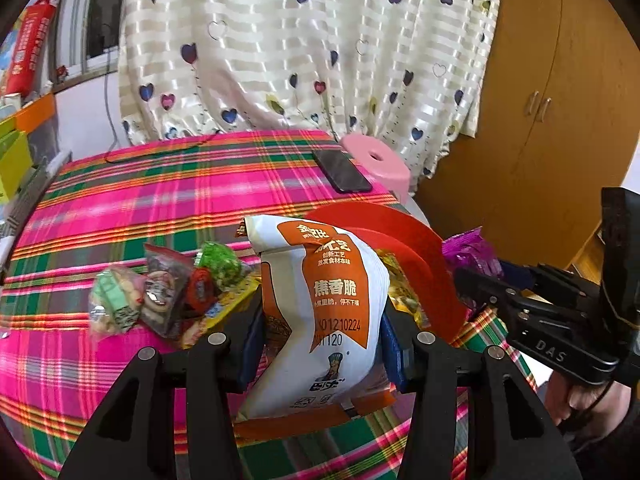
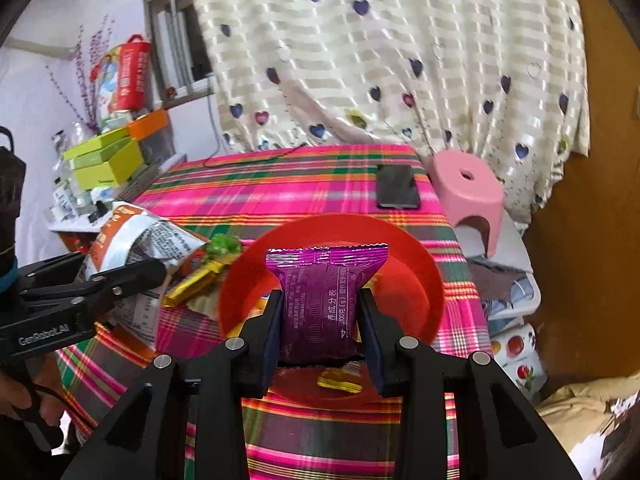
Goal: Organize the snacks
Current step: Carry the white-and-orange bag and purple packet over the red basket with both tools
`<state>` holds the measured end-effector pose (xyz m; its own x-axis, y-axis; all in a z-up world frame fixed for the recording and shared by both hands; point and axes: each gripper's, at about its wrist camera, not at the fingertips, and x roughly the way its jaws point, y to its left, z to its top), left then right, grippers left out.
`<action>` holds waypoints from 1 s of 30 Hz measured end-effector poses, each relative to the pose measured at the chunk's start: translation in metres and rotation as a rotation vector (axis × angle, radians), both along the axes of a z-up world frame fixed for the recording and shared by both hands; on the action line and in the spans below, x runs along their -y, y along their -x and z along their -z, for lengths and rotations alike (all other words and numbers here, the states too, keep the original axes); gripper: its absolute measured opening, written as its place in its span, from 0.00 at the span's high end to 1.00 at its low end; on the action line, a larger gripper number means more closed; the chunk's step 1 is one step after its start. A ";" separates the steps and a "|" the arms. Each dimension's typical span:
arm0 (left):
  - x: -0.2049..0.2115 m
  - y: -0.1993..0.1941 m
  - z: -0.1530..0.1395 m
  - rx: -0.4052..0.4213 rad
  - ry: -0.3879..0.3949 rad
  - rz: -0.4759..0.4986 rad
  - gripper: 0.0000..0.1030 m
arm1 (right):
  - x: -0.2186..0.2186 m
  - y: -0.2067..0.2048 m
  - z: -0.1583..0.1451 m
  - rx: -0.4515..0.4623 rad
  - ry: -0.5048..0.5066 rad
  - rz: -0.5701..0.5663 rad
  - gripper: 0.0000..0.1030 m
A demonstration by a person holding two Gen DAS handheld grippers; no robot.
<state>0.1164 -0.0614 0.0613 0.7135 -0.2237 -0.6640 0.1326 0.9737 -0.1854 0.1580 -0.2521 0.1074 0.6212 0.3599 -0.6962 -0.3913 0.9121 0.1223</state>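
Both tongs are loaded: the left tongs (image 1: 320,332) clamp an orange-and-white crisp bag (image 1: 320,312) across its middle, and the right tongs (image 2: 320,328) pinch a purple foil snack packet (image 2: 326,296) by its lower half, held over the red plastic bowl (image 2: 416,280) at the camera's twelve o'clock. Each pack looks light, air-puffed and crinkly, with slick film that could slide between the pads, and the contents are likely brittle, so a gentle squeeze near a crimped seam suits them best. Loose wrapped sweets (image 1: 160,292) lie on the plaid-clothed desk (image 1: 160,200) at ten o'clock of the crisp bag; a gold-wrapped sweet (image 2: 340,384) sits inside the smooth, rigid bowl.
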 end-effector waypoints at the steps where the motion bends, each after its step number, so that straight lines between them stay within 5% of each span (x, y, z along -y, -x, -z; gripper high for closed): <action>1: 0.003 -0.003 0.002 -0.008 0.004 0.012 0.51 | 0.002 -0.002 0.002 -0.006 0.001 0.004 0.67; 19: 0.058 -0.037 0.028 -0.125 0.063 0.205 0.51 | 0.021 -0.027 0.032 -0.082 0.012 0.052 0.67; 30: 0.062 -0.066 0.044 -0.156 0.048 0.184 0.51 | 0.023 -0.038 0.047 -0.118 0.018 0.049 0.67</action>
